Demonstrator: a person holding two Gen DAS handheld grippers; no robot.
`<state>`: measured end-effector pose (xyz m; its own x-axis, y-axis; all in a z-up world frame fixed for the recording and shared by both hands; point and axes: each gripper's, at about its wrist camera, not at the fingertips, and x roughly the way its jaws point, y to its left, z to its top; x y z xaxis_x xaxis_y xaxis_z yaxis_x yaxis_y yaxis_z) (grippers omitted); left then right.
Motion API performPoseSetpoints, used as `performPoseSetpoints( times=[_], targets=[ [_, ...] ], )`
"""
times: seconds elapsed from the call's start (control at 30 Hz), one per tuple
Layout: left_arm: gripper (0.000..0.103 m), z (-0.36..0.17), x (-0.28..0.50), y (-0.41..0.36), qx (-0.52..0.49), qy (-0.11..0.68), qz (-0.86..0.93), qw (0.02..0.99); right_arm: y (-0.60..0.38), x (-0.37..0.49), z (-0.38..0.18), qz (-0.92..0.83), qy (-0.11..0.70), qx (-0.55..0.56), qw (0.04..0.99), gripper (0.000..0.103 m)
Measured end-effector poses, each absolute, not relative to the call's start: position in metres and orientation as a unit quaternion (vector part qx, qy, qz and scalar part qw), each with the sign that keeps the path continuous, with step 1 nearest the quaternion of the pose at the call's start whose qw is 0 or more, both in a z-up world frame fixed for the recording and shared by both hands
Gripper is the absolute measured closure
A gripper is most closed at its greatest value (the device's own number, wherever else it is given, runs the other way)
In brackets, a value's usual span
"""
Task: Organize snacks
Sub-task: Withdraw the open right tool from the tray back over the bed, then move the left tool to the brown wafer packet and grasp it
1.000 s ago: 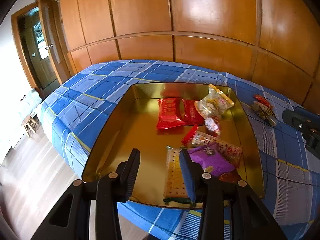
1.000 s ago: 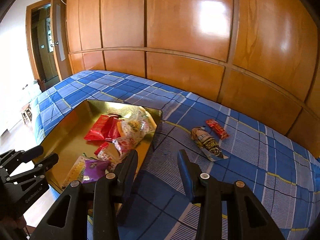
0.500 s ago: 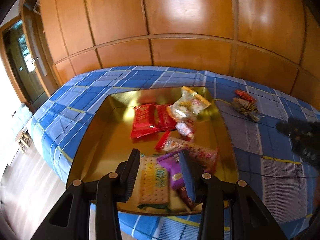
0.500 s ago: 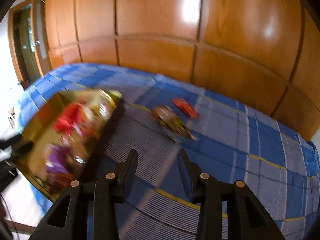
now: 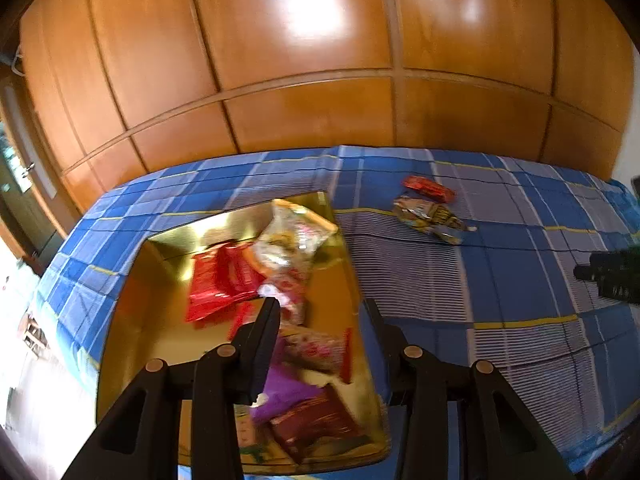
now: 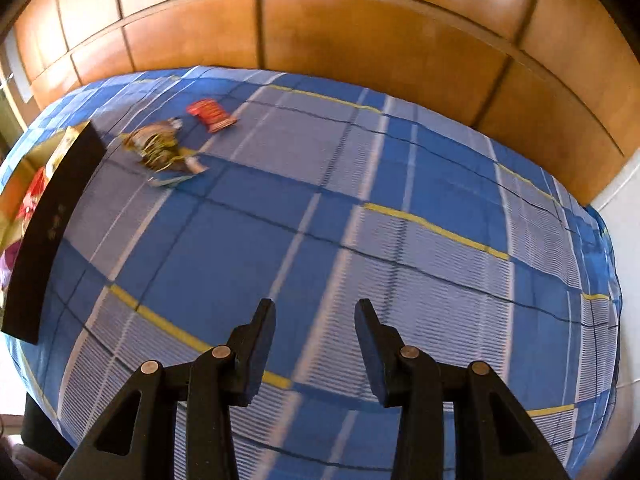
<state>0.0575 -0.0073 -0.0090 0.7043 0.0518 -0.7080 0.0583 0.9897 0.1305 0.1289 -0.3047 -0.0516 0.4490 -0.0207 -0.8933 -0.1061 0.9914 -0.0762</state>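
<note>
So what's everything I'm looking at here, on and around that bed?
Tray: one, gold inside and dark outside, on the bed's left part.
Snack packets in the tray: several, red, clear, purple and dark red, piled toward its right side; exact count unclear through blur.
Red packet: one, on the cloth, right of the tray.
Brown-gold packet: one, just in front of the red packet.
Bed cloth: one, blue plaid with yellow lines.
Wall panels: orange-brown wood, behind the bed.
Door: one, far left.
Left gripper: black, open, empty, over the tray.
Right gripper: black, open, empty, over bare cloth.
</note>
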Motion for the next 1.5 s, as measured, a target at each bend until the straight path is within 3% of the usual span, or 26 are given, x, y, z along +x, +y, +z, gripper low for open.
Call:
performPoseSetpoints(
  times=[0.87,1.33,1.5],
  targets=[
    [0.061,-0.036,0.092,-0.082,0.102,0.434,-0.07,0.892,-0.359,0.147,-0.058,0.04,0.523,0.031,0.851,0.062],
    [0.061,-0.052,0.163,-0.099,0.022,0.493,-0.096,0.864,-0.354,0.145,-0.046,0.052,0.509,0.037,0.858,0.062],
    [0.053,-0.059,0.204,-0.106,-0.011,0.515,-0.086,0.853,-0.352,0.145,-0.041,0.059,0.502,0.039,0.862,0.062]
  ],
)
